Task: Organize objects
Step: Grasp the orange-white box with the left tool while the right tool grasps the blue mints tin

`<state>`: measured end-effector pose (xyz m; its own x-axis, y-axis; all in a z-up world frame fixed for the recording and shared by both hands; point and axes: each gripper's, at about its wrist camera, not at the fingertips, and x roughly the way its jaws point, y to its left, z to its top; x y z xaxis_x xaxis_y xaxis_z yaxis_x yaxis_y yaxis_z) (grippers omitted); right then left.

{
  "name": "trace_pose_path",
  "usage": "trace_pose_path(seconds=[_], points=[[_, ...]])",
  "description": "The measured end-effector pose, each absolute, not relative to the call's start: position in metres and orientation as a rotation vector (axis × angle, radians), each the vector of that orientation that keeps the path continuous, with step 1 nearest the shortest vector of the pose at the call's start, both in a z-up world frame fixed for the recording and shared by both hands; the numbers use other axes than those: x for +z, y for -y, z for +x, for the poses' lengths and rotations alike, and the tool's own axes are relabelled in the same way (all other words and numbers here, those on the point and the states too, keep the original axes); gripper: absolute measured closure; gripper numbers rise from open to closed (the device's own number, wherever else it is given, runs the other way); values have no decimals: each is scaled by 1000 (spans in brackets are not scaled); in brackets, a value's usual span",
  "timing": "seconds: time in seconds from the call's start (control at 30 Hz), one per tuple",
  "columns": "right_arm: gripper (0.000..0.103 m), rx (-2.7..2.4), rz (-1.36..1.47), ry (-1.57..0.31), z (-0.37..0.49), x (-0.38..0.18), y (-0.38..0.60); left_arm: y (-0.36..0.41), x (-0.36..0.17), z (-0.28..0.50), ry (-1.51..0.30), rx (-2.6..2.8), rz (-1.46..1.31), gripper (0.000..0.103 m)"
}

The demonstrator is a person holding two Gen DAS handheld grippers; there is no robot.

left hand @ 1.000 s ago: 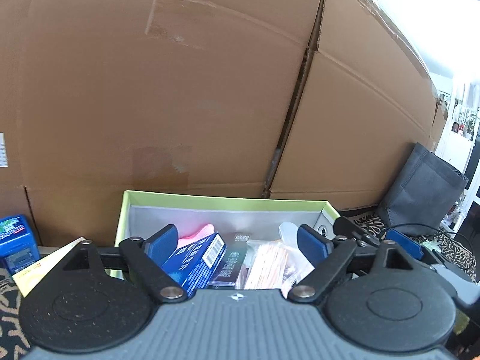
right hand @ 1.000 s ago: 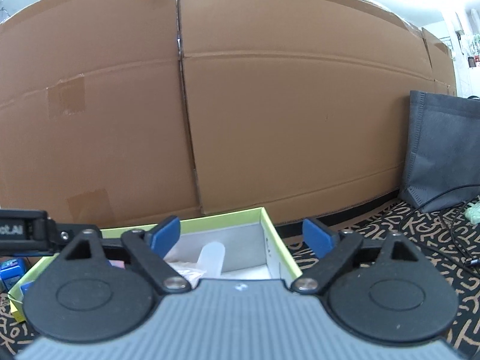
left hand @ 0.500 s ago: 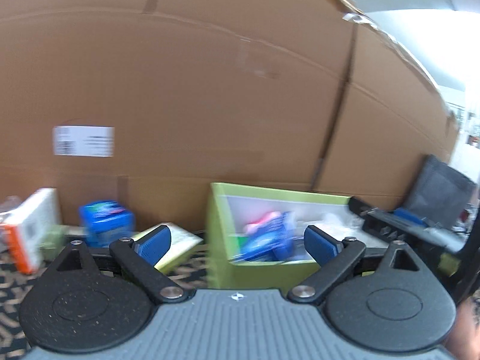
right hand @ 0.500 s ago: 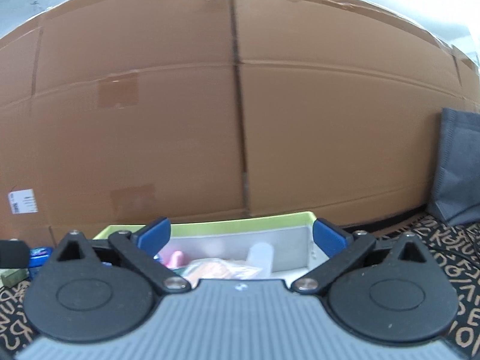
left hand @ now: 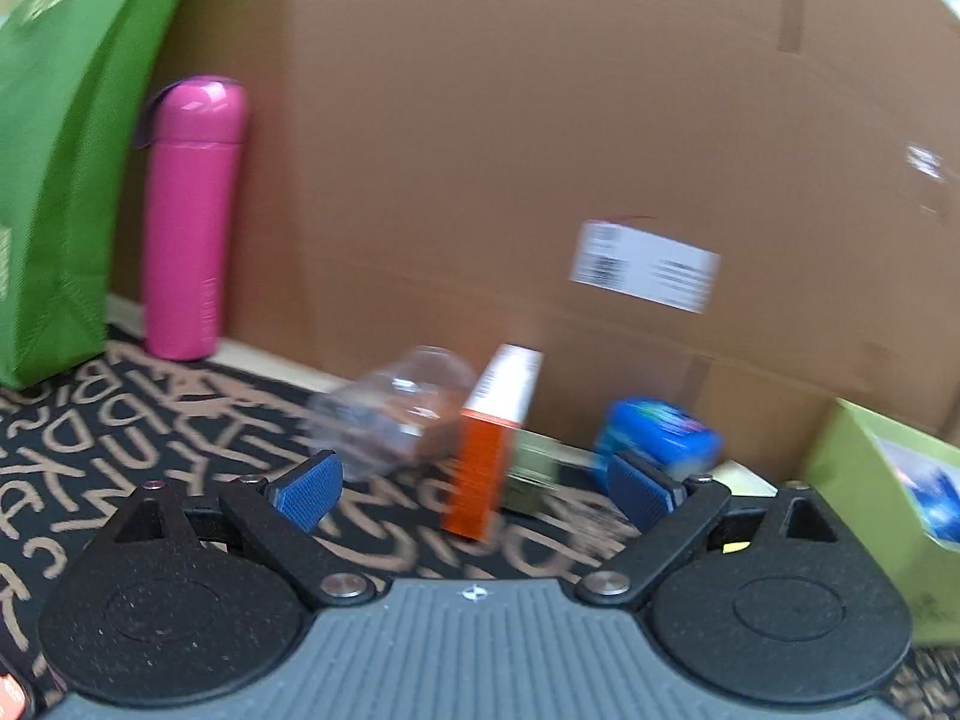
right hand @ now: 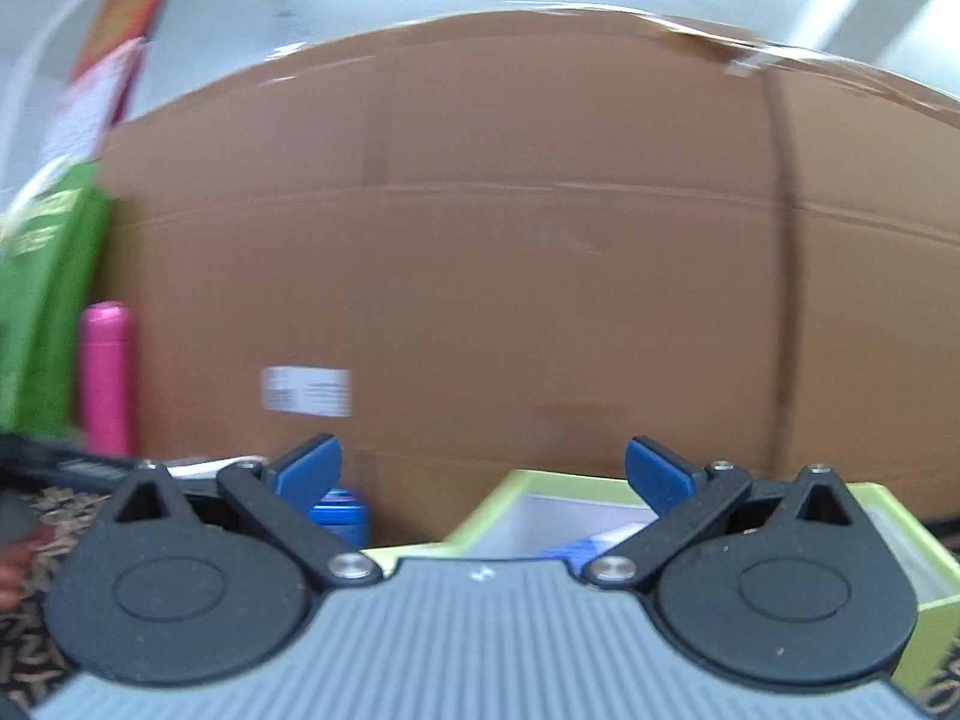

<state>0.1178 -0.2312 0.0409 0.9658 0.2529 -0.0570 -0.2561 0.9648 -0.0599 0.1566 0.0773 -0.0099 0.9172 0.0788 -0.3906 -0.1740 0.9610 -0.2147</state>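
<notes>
My left gripper [left hand: 474,483] is open with nothing between its blue pads. Ahead of it on the patterned mat stand an orange and white box [left hand: 493,441], a clear plastic container [left hand: 393,414] lying on its side, and a blue box [left hand: 663,438] by the cardboard wall. The green box [left hand: 888,516] holding sorted items sits at the right edge. My right gripper [right hand: 483,474] is open and empty, held level above the green box [right hand: 528,498], with the blue box [right hand: 339,513] to its left. All of this is motion-blurred.
A tall cardboard wall [left hand: 540,150] closes the back. A pink bottle [left hand: 192,222] and a green bag [left hand: 54,138] stand at the far left. A yellow-green pad [left hand: 741,477] lies next to the blue box. The mat [left hand: 120,438] spreads left.
Both grippers have swung left. The left view went from looking into the green box to facing the loose items on the mat. The right gripper's jaws widened slightly.
</notes>
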Motion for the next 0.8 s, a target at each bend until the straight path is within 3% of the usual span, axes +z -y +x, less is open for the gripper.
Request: trace_pose_path(seconds=[0.1, 0.23, 0.27, 0.33, 0.57, 0.8], points=[[0, 352, -136, -71, 113, 38, 197, -86, -13, 177, -410, 148, -278, 18], [0, 448, -194, -137, 118, 32, 161, -82, -17, 196, -425, 141, -265, 25], [0, 459, -212, -154, 121, 30, 152, -80, -18, 198, -420, 141, -244, 33], [0, 472, -249, -181, 131, 29, 136, -79, -21, 200, -428, 92, -207, 73], [0, 437, -334, -286, 202, 17, 88, -89, -18, 186, -479, 0, -217, 83], [4, 316, -303, -448, 271, -17, 82, -100, -20, 192, -496, 0, -294, 82]])
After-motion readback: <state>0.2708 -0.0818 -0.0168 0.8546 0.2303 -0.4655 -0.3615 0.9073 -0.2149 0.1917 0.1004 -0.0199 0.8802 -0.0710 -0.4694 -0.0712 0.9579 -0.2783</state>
